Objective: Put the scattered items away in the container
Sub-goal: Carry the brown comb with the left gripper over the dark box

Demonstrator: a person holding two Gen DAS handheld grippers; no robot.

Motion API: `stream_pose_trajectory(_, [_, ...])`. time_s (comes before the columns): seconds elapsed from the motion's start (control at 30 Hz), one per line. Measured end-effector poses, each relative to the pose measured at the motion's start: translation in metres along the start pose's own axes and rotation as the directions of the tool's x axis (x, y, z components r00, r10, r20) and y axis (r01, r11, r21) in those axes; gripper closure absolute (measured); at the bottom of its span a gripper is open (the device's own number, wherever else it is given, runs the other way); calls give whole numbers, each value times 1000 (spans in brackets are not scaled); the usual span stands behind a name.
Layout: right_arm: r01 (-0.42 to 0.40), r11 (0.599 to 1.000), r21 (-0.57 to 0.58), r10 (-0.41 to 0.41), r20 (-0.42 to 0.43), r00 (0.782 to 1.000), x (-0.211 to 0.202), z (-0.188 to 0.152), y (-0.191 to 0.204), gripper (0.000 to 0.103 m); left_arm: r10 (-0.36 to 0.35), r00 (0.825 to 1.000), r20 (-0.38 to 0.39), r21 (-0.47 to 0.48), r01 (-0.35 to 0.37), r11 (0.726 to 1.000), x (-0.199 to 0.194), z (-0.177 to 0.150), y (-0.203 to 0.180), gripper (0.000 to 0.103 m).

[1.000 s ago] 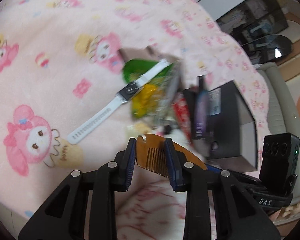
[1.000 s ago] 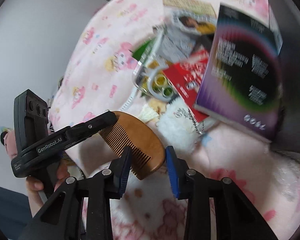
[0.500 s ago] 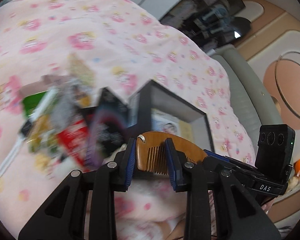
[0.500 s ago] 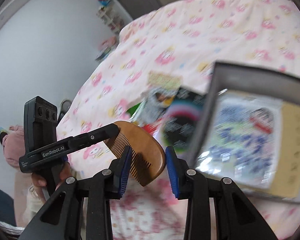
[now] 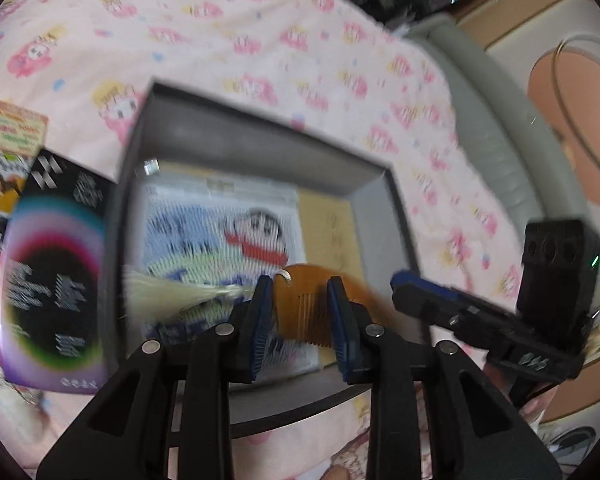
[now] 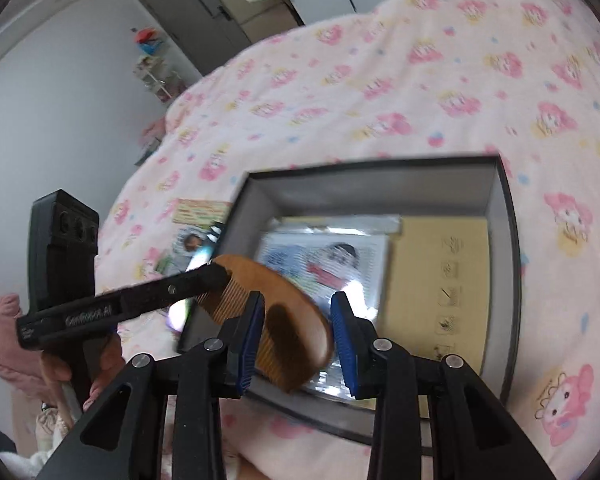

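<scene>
A bed in pink cartoon bedding carries the open grey box, already lined with a printed packet. Over it, the wooden comb is clamped by both the left hand-held gripper and the right hand-held gripper. The left jaws are closing. Uneven release risks the comb tipping outside; its tassel may snag.

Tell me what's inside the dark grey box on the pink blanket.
Inside the dark grey rectangular box lies a clear-wrapped cartoon-printed packet on a tan cardboard floor. The wooden comb hides part of the packet; whatever lies beneath it is hidden.
</scene>
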State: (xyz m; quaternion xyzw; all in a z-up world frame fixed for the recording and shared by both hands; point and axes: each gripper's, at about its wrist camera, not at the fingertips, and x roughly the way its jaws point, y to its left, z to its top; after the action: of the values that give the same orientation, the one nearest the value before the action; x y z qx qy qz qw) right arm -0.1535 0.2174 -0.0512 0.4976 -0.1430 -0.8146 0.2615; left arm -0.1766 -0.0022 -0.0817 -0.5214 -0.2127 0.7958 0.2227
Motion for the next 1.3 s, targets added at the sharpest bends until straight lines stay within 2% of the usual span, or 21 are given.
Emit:
stream_pose_trajectory(0.1, [-34, 999, 19, 35, -38, 999, 11, -4, -8, 73, 91, 995, -44, 38, -90, 995, 18, -11, -6, 77])
stream_pose_trajectory(0.17, [-20, 1000, 11, 21, -62, 998, 19, -7, -10, 73, 163, 985, -62, 47, -160, 986, 27, -16, -4, 77])
stream_pose_trajectory(0.23, [16, 1000, 9, -15, -73, 997, 24, -12, -14, 73, 190, 979, -69, 43, -187, 981, 30, -18, -2, 77])
stream_pose_trajectory(0.3, [83, 996, 23, -81, -84, 993, 29, -14, -23, 73, 177, 982, -71, 36, -174, 984, 30, -18, -2, 77])
stream_pose_trajectory(0.43, [129, 989, 75, -122, -87, 989, 28, -16, -38, 73, 148, 984, -95, 65, -142, 988, 35, -19, -11, 75])
stream_pose_trajectory(0.53, [156, 984, 86, -152, -50, 987, 23, -13, -39, 73, 119, 981, -151, 95, -105, 990, 51, -21, -22, 71])
stream_pose_trajectory(0.63, [160, 983, 90, -160, -11, 987, 12, -11, -39, 73, 123, 973, -194, 124, -100, 987, 69, -23, -31, 70])
stream_pose_trajectory(0.7, [190, 978, 80, -193, 21, 981, 3, -11, -39, 73, 124, 970, -211, 130, -98, 987, 79, -24, -37, 68])
stream_pose_trajectory(0.83, [252, 967, 47, -255, 93, 962, -20, -11, -36, 72, 145, 963, -226, 145, -114, 983, 93, -23, -50, 44])
stream_pose_trajectory(0.87, [265, 963, 40, -268, 105, 958, -23, -10, -36, 72, 160, 957, -243, 143, -128, 981, 97, -24, -52, 43])
stream_pose_trajectory(0.97, [311, 950, 24, -312, 110, 944, -28, -12, -36, 72, 197, 947, -253, 142, -165, 976, 105, -25, -59, 43])
stream_pose_trajectory(1.07, [316, 949, 3, -314, 95, 945, -26, -14, -38, 72, 120, 950, -289, 104, -94, 990, 109, -26, -63, 49])
stream_pose_trajectory(1.17, [309, 951, 22, -310, 99, 946, -30, -18, -42, 72, 150, 951, -269, 126, -120, 985, 108, -26, -67, 55])
stream_pose_trajectory(1.27, [308, 950, 55, -312, 116, 943, -36, -18, -49, 72, 124, 957, -264, 94, -103, 990, 107, -24, -65, 61])
stream_pose_trajectory(1.3, [306, 950, 64, -312, 116, 943, -37, -19, -51, 72, 96, 960, -262, 72, -80, 994, 103, -23, -62, 61])
